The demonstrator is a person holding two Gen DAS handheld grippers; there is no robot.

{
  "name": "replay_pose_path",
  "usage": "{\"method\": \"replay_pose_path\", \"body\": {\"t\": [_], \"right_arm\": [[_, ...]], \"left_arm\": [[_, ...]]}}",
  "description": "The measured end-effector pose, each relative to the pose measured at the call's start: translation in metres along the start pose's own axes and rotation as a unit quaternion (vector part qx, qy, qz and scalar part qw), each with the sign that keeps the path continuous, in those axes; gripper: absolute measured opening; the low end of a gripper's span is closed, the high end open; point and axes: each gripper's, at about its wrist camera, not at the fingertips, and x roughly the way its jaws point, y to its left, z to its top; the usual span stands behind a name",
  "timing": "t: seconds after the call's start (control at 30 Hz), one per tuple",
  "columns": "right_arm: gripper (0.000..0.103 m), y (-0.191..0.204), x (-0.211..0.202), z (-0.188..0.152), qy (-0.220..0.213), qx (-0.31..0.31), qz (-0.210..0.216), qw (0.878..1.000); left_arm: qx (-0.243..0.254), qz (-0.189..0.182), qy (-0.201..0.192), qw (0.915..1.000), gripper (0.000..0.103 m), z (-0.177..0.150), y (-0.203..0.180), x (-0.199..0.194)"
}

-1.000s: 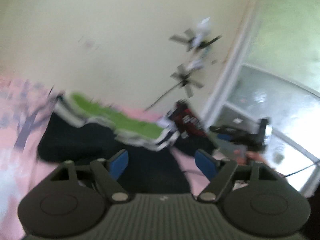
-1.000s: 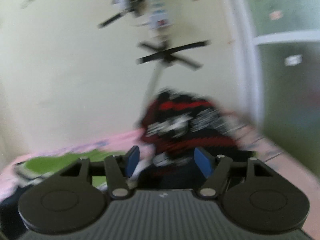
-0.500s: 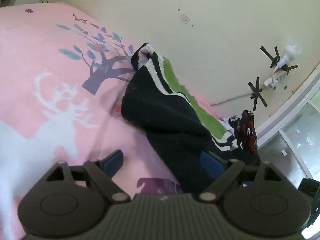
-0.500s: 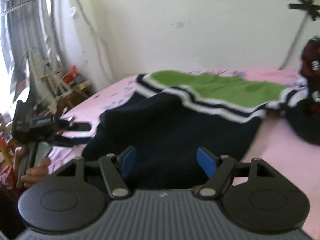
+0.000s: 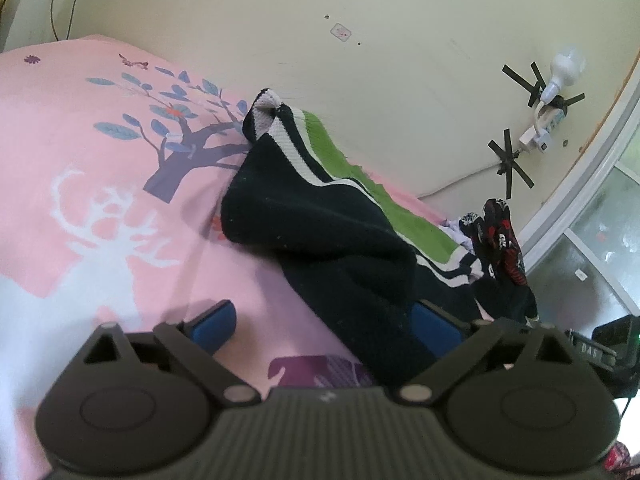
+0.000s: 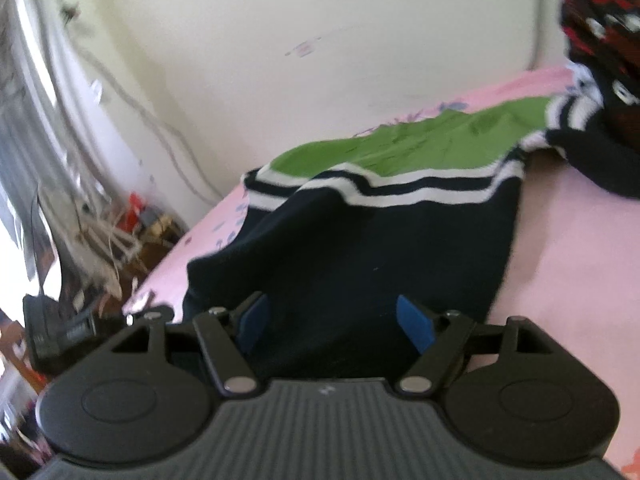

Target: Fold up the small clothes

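Both tools hover low over a bed, poised to take hold of a garment; folding has not begun. Nearest, the left hand-held gripper [image 5: 322,326] is spread wide, its blue pads straddling the near edge of a dark navy knit garment [image 5: 320,224]. The right hand-held gripper [image 6: 338,322] is likewise spread over that soft, rumpled cloth. Next, each likely needs to close on an edge. Beyond lie white stripes, a green panel, a pink printed bedsheet [image 5: 80,152], and a red-and-black garment [image 5: 500,240].

A pink bed [image 5: 100,184] with a white deer and a blue tree on its cover sits against a cream wall [image 5: 360,8], with a window [image 5: 600,232] to its right.
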Motion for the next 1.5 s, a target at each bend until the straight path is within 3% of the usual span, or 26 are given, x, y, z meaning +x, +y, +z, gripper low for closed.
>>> {"method": "replay_pose_path", "body": {"t": [0.2,0.47,0.6,0.67,0.9,1.5], "right_arm": [[0.076,-0.025,-0.01,-0.001,-0.018,0.076,0.03,0.996],[0.076,-0.034,-0.013,0.001,-0.036,0.091,0.034,0.995],[0.077,-0.045,-0.018,0.004,-0.053,0.099,0.003,0.994],[0.076,-0.051,-0.019,0.004,-0.054,0.103,0.011,0.993],[0.076,-0.044,-0.014,0.0,-0.056,0.059,0.008,0.997],[0.079,-0.046,-0.015,-0.001,-0.064,0.077,0.016,0.995]], "left_arm": [[0.006,0.002,0.001,1.0,0.099,0.0,-0.001,0.001],[0.021,0.008,0.003,0.9997,0.101,-0.002,-0.005,0.003],[0.023,0.007,0.004,0.9997,0.103,-0.001,-0.005,0.004],[0.024,0.008,0.004,0.9997,0.103,-0.001,-0.006,0.005],[0.036,0.017,0.005,0.9992,0.103,0.0,-0.01,0.01],[0.059,0.023,-0.002,0.998,0.103,-0.002,-0.014,0.012]]}}
